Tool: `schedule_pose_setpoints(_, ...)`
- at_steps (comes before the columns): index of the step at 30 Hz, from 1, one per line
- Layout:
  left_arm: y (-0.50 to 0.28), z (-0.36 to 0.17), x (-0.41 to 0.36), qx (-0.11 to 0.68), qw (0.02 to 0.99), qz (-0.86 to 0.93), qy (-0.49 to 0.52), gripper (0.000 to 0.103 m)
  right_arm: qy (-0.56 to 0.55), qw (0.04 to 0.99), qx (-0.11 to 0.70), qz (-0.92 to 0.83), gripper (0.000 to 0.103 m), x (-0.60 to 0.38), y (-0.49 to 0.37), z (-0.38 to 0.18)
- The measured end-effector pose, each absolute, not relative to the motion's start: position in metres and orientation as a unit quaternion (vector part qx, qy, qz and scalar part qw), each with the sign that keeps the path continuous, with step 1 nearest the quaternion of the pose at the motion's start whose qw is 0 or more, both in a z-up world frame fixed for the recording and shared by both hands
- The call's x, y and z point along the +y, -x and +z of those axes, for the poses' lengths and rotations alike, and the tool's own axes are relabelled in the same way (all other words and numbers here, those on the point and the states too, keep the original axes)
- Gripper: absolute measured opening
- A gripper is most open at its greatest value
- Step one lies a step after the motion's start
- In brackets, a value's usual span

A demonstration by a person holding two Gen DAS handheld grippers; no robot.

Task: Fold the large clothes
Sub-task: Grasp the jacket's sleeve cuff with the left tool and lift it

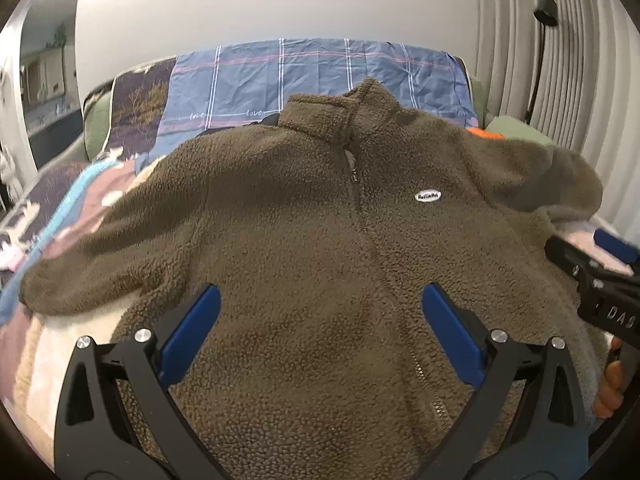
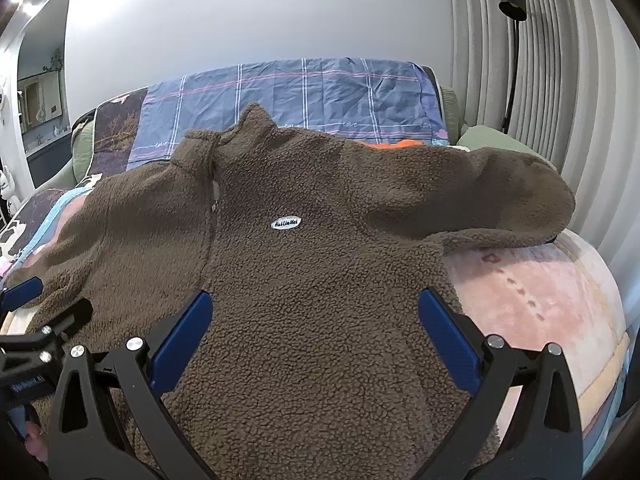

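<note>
A sofa (image 2: 450, 112) stands against a white wall, draped with a blue plaid sheet (image 2: 320, 96) over its back and a patterned blanket (image 2: 540, 296) over its seat. A pleated curtain (image 2: 540, 80) hangs at the right, with a black lamp (image 2: 513, 0) in front of it.

A brown fleece jacket (image 1: 320, 264) lies front-up and spread flat on the blanket, collar toward the sofa back and hem toward the cameras. Its zipper (image 1: 354, 176) is closed up the centre. One sleeve (image 1: 100, 264) extends flat to the left; the other sleeve (image 2: 500, 208) extends to the right, its end raised over the seat edge. An orange item (image 2: 400, 145) shows just behind the right shoulder.

The left gripper (image 1: 320, 332) hovers over the lower front of the jacket, jaws spread wide, holding nothing. The right gripper (image 2: 314, 336) hovers over the same area just to the right, jaws likewise spread and empty. A white oval label (image 2: 286, 223) sits on the chest, right of the zipper.
</note>
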State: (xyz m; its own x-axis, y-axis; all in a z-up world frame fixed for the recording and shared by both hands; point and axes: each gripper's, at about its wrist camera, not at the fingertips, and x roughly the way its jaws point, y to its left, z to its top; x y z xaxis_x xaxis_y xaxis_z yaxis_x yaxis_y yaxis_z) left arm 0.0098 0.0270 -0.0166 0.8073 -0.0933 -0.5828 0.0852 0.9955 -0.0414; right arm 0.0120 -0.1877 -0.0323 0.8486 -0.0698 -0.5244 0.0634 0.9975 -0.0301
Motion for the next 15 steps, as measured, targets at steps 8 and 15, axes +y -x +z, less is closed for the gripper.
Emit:
schedule_pose_setpoints(8,-0.02,-0.025,0.139,0.322,0.929,-0.037,0.179,0.076,0.019,0.958,0.285,-0.037,0.102,-0.188,-0.018,-0.037)
schedule_pose_setpoints(15,-0.02,-0.066,0.303,0.326,0.888,0.119,0.303,0.073,0.029,0.954,0.296,-0.038,0.102,-0.187,-0.022,-0.041)
